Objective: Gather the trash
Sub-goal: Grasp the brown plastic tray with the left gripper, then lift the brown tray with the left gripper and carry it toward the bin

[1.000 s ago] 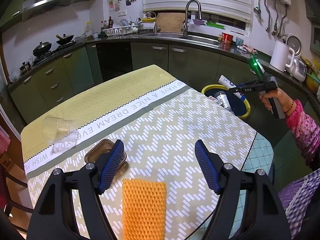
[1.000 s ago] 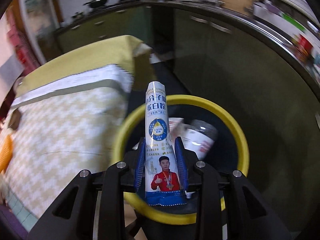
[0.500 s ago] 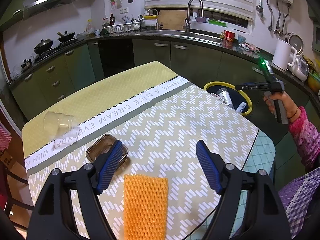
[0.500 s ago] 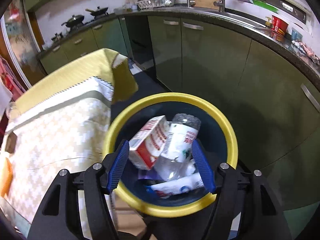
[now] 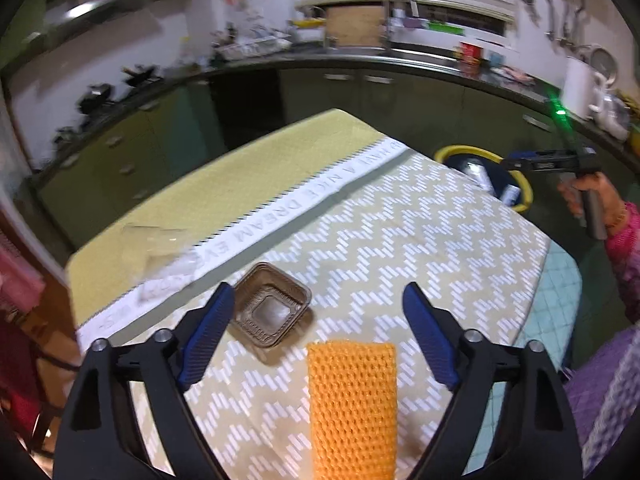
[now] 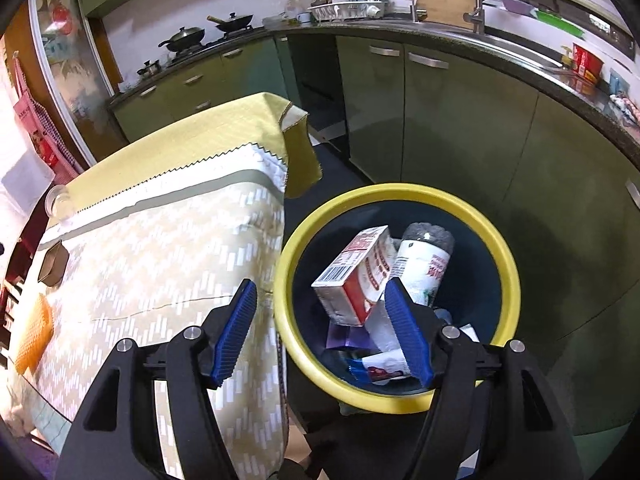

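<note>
Kitchen desk: left tool spread wide, empty, above orange net; right tool released over bin.

Carton in bin, right of table

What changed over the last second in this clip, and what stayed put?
The right gripper opened and let go of the white pouch, which now lies in the yellow-rimmed bin; the gripper has pulled back toward the table. The left gripper stays open over the orange mesh; brown tray and plastic cup unmoved.
</note>
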Available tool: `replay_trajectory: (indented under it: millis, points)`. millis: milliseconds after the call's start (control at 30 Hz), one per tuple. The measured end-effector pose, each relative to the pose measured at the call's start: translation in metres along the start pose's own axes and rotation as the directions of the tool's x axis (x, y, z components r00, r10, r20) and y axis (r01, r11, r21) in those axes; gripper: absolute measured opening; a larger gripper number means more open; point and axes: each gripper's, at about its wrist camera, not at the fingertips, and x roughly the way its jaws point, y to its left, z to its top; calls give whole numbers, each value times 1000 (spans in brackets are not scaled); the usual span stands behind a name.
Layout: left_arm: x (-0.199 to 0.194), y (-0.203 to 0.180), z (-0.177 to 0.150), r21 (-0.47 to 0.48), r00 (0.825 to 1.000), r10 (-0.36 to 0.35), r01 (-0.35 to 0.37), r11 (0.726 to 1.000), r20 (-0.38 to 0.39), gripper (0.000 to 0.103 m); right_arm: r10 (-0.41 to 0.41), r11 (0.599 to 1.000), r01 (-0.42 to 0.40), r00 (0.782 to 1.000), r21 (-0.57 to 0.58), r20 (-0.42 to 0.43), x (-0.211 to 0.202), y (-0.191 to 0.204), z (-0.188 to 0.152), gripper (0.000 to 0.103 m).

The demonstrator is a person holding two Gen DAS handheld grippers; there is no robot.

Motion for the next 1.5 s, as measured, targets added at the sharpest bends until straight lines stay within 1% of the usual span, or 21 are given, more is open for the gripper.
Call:
replay_trajectory:
  millis: [33, 167, 300, 533, 800, 1067, 1333, 1500]
  points:
    - [4, 5, 1, 12, 999, -31, 31, 999, -11, 83, 3, 1000, -3, 1000, 0, -3, 1, 1, -1, 66]
    - [23, 17, 4, 63, 995, -77, 81, 995, -63, 83, 6, 1000, -5, 1000, 6, -18, 5, 2, -5, 66]
    - [43, 28, 5, 119, 992, -78, 91, 989, -102, 83, 4, 1000, -3, 1000, 19, -26, 5, 3, -8, 66]
    - [81, 48, -1, 136, 978, -118, 142, 980, -171, 83, -4, 999, 6, 999, 38, -36, 6, 11, -11, 66]
    - [104, 68, -3, 128, 969, -173, 198, 972, -178, 83, -3, 1000, 4, 999, 23, -46, 7, 32, -5, 67]
    - [108, 67, -8, 152, 957, -221, 250, 956, -188, 83, 1, 1000, -1, 998, 9, -61, 8, 42, 0, 67]
    - [100, 63, -8, 204, 963, -206, 240, 949, -175, 83, 8, 1000, -8, 997, 2, -71, 11, 48, 2, 67]
    - [108, 63, -9, 210, 961, -193, 234, 949, -198, 83, 15, 1000, -15, 997, 2, -78, 14, 50, 1, 67]
